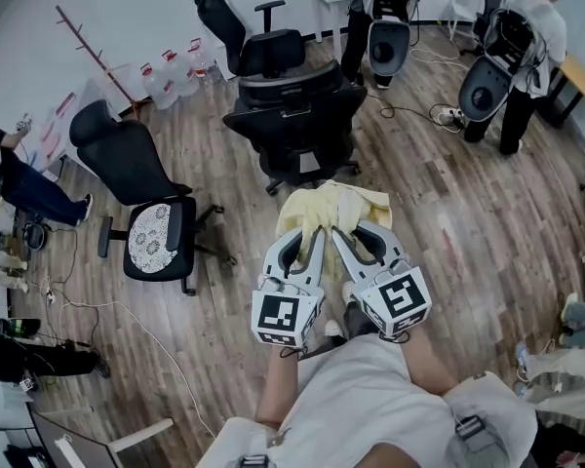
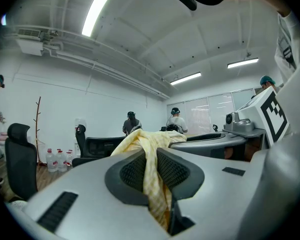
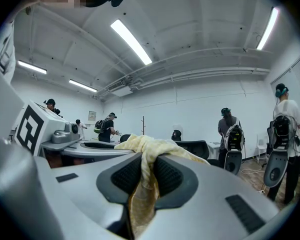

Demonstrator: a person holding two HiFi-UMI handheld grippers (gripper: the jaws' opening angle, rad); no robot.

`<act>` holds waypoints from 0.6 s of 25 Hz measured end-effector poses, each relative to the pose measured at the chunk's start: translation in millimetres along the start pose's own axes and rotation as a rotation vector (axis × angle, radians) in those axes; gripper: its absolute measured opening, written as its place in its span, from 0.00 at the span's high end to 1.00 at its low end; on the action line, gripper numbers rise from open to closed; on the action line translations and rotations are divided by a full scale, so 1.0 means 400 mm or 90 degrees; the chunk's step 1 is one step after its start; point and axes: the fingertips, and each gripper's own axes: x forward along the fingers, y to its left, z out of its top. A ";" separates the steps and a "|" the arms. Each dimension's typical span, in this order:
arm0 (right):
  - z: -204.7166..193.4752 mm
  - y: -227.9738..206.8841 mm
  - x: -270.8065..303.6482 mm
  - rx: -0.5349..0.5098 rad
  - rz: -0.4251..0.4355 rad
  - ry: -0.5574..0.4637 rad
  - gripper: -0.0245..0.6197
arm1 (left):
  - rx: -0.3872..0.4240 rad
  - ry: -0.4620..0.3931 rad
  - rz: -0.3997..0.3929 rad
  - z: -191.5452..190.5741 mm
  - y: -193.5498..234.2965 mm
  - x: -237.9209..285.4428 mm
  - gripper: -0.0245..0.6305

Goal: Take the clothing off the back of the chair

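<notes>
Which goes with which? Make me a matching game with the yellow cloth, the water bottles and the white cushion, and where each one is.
Things:
1. cloth
2. bottles
3. cushion

Places:
a. on a chair seat
b. clamped in the left hand-held gripper and the right hand-held gripper
c. standing on the floor

Pairs: 1-b, 2-c, 3-a.
</notes>
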 end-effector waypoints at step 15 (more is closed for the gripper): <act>0.003 0.016 -0.003 0.000 0.014 0.003 0.85 | -0.001 0.004 0.010 0.001 0.000 -0.019 0.86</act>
